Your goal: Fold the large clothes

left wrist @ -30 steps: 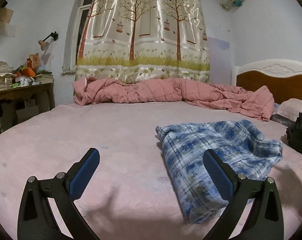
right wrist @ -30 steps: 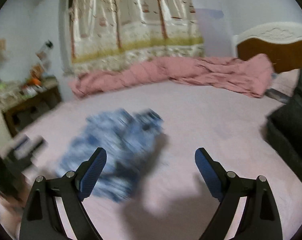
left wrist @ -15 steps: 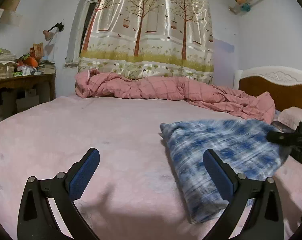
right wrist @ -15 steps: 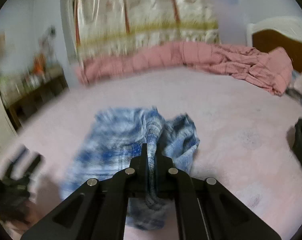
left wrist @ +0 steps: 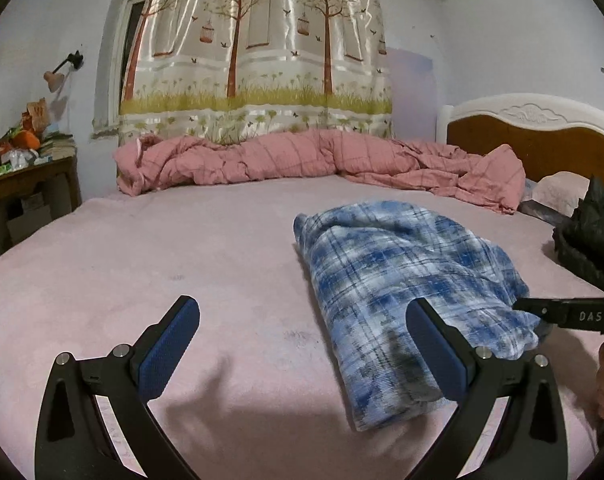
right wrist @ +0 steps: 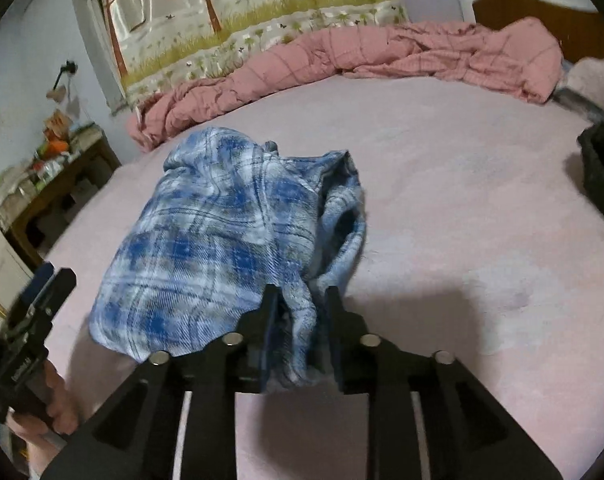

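A blue and white plaid shirt point(left wrist: 402, 272) lies bunched on the pink bed point(left wrist: 182, 248). In the right wrist view a twisted fold of the shirt point(right wrist: 230, 248) runs down between the fingers of my right gripper point(right wrist: 300, 292). Its jaws are opening, a narrow gap apart, and the fold hangs loosely between them. My left gripper point(left wrist: 302, 308) hovers wide open low over the sheet at the shirt's near left end, holding nothing. Its right finger point(left wrist: 434, 344) overlaps the cloth in the picture. The right gripper's black body point(left wrist: 562, 314) shows at the shirt's right edge.
A rumpled pink quilt point(left wrist: 302, 160) runs along the far side of the bed under a tree-print curtain point(left wrist: 258, 52). A white and brown headboard point(left wrist: 534, 136) and a black heap point(left wrist: 590, 240) stand at the right. A cluttered wooden table point(left wrist: 26, 176) is at the left.
My right gripper went from wide open to shut on the shirt's fold, then sank toward the bed and its jaws parted slightly. The left gripper stayed open and nearly still.
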A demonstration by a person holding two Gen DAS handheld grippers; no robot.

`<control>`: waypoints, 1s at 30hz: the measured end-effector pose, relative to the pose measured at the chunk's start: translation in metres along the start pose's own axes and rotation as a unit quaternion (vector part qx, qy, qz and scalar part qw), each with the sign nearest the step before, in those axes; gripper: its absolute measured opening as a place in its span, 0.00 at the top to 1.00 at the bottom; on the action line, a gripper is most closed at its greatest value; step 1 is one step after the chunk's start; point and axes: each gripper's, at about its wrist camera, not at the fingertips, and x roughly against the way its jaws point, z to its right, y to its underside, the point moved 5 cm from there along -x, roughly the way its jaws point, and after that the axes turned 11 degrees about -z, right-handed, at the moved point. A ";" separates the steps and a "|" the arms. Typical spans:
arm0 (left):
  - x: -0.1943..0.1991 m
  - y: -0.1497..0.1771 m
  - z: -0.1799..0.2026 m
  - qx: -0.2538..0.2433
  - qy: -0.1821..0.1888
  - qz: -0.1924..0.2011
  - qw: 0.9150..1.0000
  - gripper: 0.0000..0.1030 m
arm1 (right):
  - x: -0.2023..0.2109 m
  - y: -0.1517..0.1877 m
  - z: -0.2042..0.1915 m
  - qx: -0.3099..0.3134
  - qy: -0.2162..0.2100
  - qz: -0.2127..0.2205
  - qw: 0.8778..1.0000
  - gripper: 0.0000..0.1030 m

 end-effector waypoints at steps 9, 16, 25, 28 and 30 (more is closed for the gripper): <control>-0.038 0.010 0.021 -0.038 0.025 -0.111 0.993 0.00 | 0.046 -0.066 -0.030 0.062 -0.002 0.052 0.997 0.46; -0.044 0.013 0.014 -0.012 0.061 -0.140 0.988 0.00 | -0.003 -0.150 -0.104 0.137 -0.074 -0.070 0.985 0.46; -0.043 0.015 0.013 -0.006 0.071 -0.140 0.988 0.00 | -0.108 -0.180 -0.152 0.189 -0.012 -0.143 0.971 0.54; -0.043 0.014 0.011 -0.005 0.074 -0.140 0.987 0.00 | -0.116 -0.173 -0.151 0.182 -0.041 -0.149 0.971 0.96; -0.041 0.014 0.011 -0.008 0.072 -0.137 0.988 0.00 | -0.097 -0.183 -0.143 0.160 -0.025 -0.072 0.984 0.97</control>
